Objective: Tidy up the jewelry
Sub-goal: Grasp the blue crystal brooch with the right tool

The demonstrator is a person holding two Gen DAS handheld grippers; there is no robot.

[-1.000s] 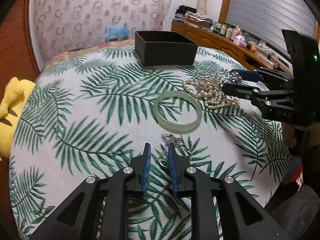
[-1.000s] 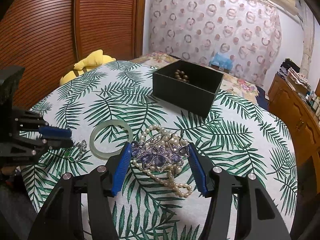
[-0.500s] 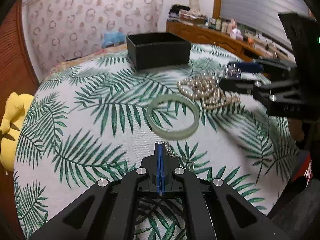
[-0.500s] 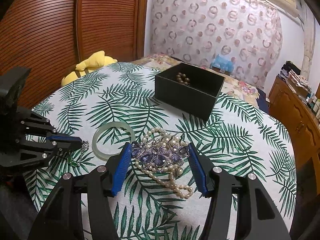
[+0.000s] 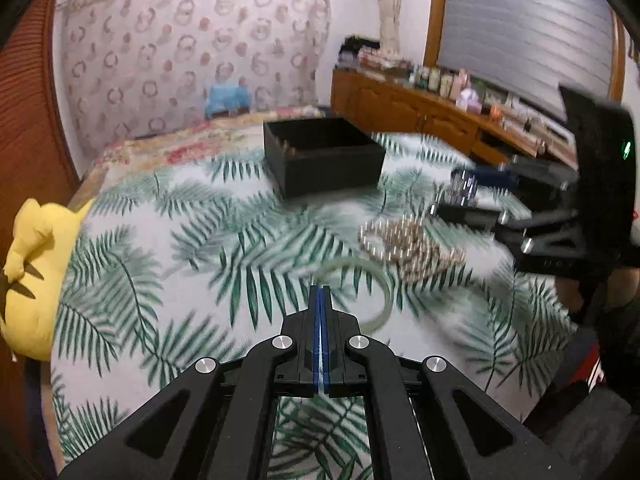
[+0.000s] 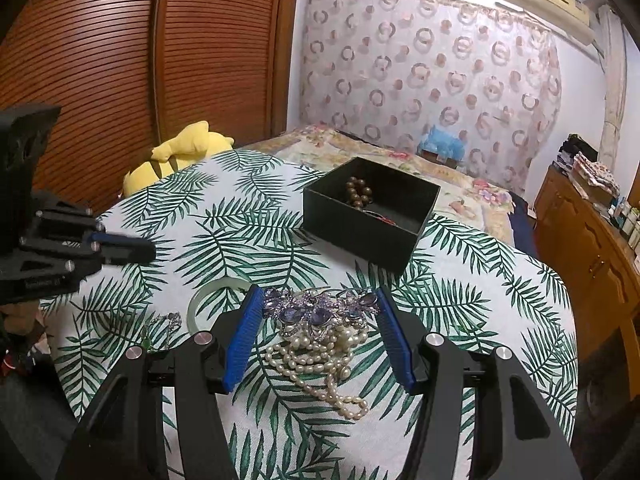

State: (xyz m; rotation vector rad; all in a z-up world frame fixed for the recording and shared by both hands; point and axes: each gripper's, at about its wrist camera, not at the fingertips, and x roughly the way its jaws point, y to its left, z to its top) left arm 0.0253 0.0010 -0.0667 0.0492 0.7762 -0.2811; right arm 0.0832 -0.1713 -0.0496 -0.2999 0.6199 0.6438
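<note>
Left gripper [image 5: 322, 300]: jaws clenched, blue pads pressed flat together, nothing seen between them. Right gripper [image 6: 317, 291]: jaws apart, flanking purple-stone piece [image 6: 316, 314]; whether the pads press on it cannot be told. Purple-stone piece lies atop pearl strand [image 6: 320, 360], near centre of palm-leaf cloth [image 6: 240, 220]. Left of these: green bangle [image 5: 382, 300], then thin chain [image 6: 164, 322]. Far side: black box [image 6: 360, 236], brown beads inside

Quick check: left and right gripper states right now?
Left gripper: closed, nothing visible between its fingers; the thin chain lies on the tablecloth.
Right gripper: closed on the purple jewelled piece, above the pearls.
</note>
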